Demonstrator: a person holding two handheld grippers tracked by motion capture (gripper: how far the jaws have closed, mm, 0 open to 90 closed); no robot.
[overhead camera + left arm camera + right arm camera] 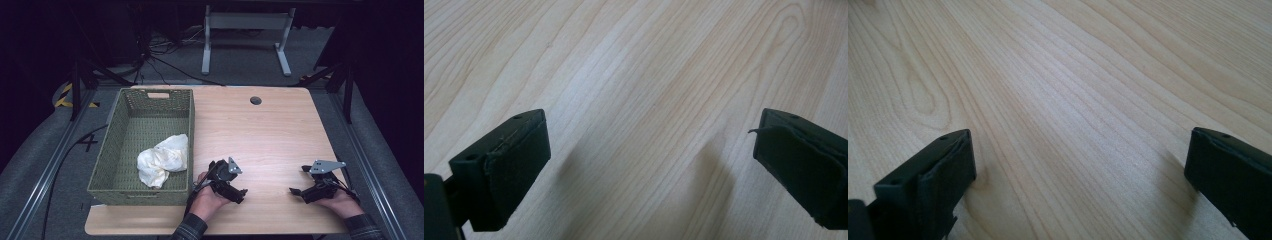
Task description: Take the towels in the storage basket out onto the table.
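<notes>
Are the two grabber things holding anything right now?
No. The left gripper and the right gripper both stand open over bare wooden table. The crumpled white cloth lies in the green woven basket, untouched.

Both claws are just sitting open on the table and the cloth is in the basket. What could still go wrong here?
The green woven basket overhangs the wooden table's left edge; a nudge might tip it. The open left gripper rests close beside its wall and could bump it. The crumpled white cloth lies loosely bunched, so a grab may catch only a fold.

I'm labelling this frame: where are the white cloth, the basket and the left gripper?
white cloth [164, 159], high view, middle of the crumpled bundle.
basket [158, 93], high view, far rim by the handle slot.
left gripper [231, 186], high view, between its fingertips.
</notes>
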